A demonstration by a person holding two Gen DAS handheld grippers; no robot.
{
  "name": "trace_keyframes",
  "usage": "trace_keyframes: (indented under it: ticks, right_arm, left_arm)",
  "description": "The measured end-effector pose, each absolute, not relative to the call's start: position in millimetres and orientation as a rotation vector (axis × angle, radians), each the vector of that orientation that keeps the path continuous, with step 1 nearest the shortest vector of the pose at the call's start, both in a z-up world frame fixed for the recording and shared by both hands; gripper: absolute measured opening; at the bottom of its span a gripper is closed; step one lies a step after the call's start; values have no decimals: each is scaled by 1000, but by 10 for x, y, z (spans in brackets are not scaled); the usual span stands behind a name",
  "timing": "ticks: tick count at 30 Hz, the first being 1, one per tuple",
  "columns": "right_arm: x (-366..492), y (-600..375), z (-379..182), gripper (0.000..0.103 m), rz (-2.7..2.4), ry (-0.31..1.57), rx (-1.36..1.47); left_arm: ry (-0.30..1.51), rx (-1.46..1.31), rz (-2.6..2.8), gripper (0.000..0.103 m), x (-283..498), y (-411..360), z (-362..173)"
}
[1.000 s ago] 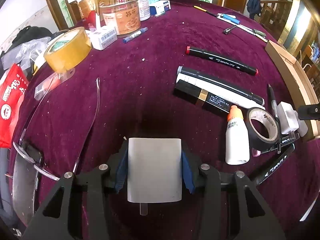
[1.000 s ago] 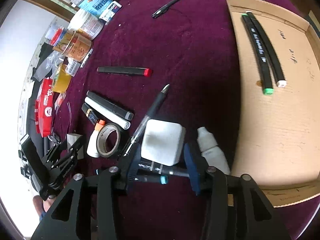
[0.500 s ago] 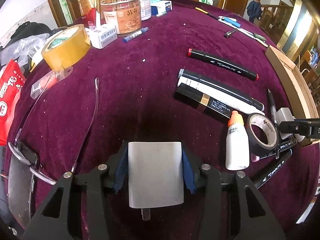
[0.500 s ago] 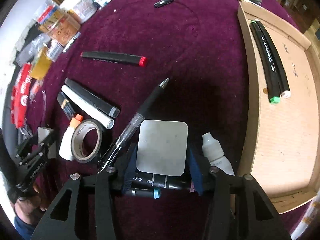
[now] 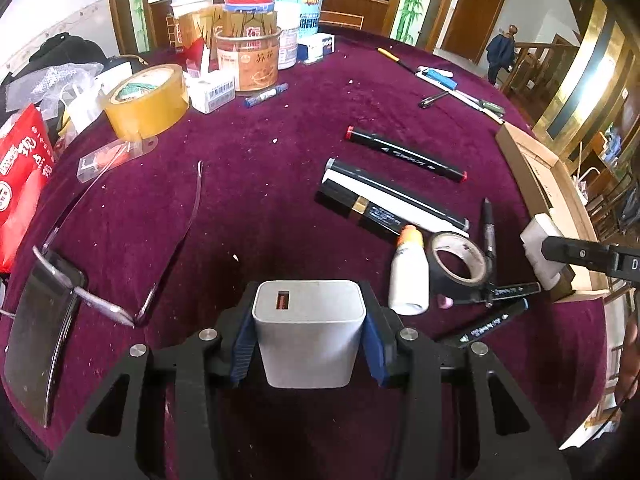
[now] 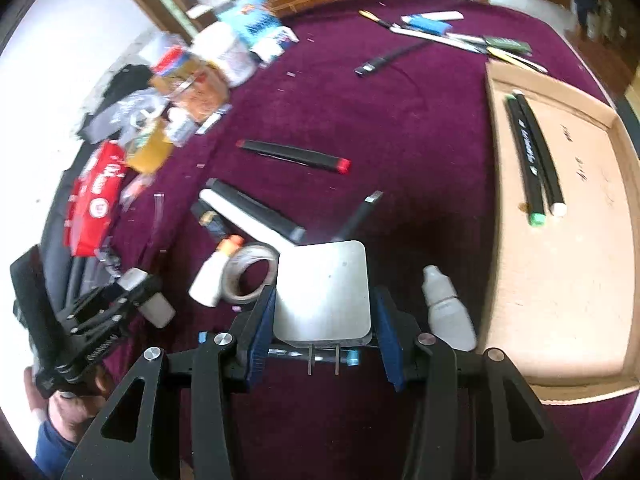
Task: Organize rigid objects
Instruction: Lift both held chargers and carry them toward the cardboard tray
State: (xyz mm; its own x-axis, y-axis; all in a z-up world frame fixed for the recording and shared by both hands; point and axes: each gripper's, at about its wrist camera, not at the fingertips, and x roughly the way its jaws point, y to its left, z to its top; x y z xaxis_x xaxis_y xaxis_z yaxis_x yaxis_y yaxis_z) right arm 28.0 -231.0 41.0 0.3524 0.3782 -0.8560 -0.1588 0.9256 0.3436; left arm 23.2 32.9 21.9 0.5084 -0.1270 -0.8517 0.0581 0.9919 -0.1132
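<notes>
My left gripper (image 5: 308,344) is shut on a white USB charger (image 5: 309,332), its orange port facing forward, held above the purple cloth. My right gripper (image 6: 322,320) is shut on a second white charger (image 6: 324,292), its two prongs pointing back at me, lifted above the markers. That charger and gripper also show in the left wrist view (image 5: 542,250) at the cardboard tray's near corner. The cardboard tray (image 6: 580,280) lies to the right and holds two black markers (image 6: 536,160). The left gripper with its charger shows in the right wrist view (image 6: 148,300).
On the cloth lie black markers (image 5: 404,154), a white marker (image 5: 400,204), a small white bottle (image 5: 408,276), a black tape roll (image 5: 460,266), a pen (image 5: 488,236), a dropper bottle (image 6: 446,308), glasses (image 5: 80,264), a yellow tape roll (image 5: 148,100) and jars (image 5: 248,60) at the back.
My right gripper has lifted its charger off the table and risen, swinging toward the tray. My left gripper has tilted its charger so the port faces forward.
</notes>
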Motion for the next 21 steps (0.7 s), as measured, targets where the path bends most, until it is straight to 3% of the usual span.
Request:
trace_keyframes:
  ticks: [21]
  right_arm:
    - [131, -1450, 462, 43, 575, 1154, 97]
  left_arm:
    - [930, -119, -52, 44, -444, 341, 683]
